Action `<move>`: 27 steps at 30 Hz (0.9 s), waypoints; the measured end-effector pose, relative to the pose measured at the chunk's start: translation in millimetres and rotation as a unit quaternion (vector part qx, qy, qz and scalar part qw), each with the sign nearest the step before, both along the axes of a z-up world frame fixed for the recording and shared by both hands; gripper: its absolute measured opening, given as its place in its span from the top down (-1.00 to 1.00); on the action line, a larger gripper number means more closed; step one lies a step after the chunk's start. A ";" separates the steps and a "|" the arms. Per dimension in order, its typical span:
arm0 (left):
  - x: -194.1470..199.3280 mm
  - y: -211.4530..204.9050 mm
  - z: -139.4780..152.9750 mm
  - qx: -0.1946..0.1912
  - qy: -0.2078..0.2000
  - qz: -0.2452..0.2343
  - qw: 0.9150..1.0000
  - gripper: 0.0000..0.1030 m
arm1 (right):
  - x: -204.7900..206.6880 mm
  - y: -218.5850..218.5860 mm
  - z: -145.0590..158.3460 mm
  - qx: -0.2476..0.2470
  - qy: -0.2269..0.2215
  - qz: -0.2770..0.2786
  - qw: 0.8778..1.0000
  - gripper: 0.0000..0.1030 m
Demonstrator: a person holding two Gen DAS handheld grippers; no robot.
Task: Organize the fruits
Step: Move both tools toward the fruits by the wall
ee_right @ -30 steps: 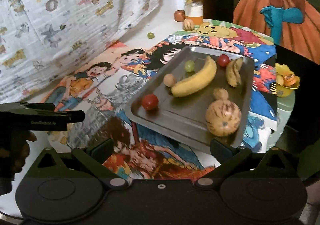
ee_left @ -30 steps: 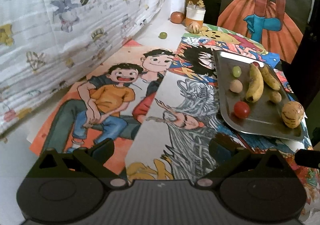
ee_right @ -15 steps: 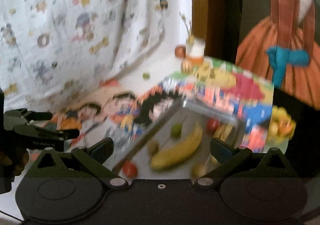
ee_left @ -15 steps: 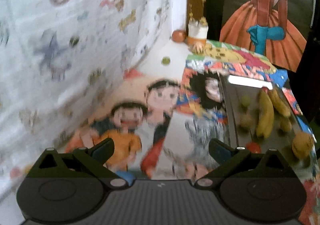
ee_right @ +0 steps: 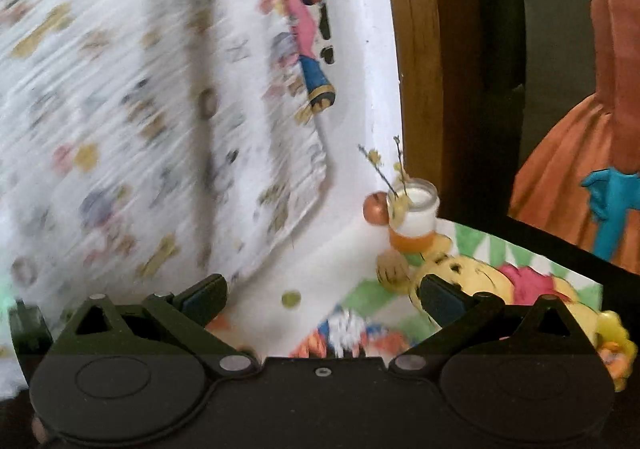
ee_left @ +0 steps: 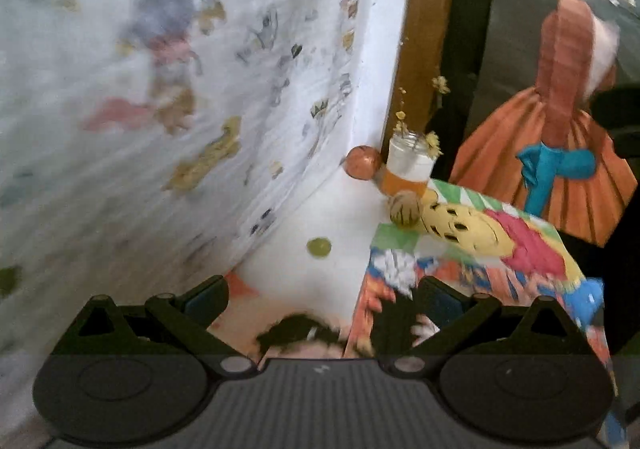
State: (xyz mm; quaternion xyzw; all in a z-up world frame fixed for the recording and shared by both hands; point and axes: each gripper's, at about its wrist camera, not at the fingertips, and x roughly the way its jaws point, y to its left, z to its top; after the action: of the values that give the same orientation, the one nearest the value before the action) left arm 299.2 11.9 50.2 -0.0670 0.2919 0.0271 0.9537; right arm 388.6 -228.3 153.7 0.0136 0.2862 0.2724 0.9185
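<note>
A small green grape (ee_left: 319, 247) lies on the white tabletop ahead of my left gripper (ee_left: 322, 293), which is open and holds nothing. A striped yellowish round fruit (ee_left: 405, 210) rests at the edge of the cartoon paper, and a reddish apple-like fruit (ee_left: 363, 162) sits by the wall corner. In the right wrist view the grape (ee_right: 291, 299), the striped fruit (ee_right: 393, 271) and the red fruit (ee_right: 375, 208) lie ahead of my open, empty right gripper (ee_right: 322, 293). The tray of fruit is out of both views.
A jar (ee_left: 411, 166) with dried yellow flowers stands beside the red fruit, also the jar (ee_right: 415, 215) in the right view. A patterned cloth (ee_left: 160, 109) hangs on the left. A wooden post (ee_left: 424, 29) and a painting of an orange dress (ee_left: 560, 153) stand behind.
Both grippers have swung up and forward toward the far corner. The tray with bananas and other fruit has dropped out of both views. The views are blurred by motion.
</note>
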 end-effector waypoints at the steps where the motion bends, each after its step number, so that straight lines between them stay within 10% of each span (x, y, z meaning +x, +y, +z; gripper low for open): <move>1: 13.9 1.7 -6.9 -0.008 0.003 0.003 1.000 -0.99 | 12.2 2.3 -8.3 0.002 -0.002 -0.002 1.000 -0.99; 11: 102.0 15.5 -73.7 -0.070 0.004 0.029 0.997 -0.99 | 117.1 23.9 -112.9 -0.004 0.007 -0.012 1.000 -0.99; 27: 149.0 11.3 -107.7 -0.057 0.006 0.035 0.998 -0.94 | 200.1 58.1 -186.1 -0.026 0.051 -0.042 0.997 -0.80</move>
State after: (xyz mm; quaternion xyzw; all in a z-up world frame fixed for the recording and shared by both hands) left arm 448.2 23.3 -57.6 -0.1317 0.2964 0.0443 0.9449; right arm 588.7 -170.2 -32.5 0.0154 0.3386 0.2249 0.9135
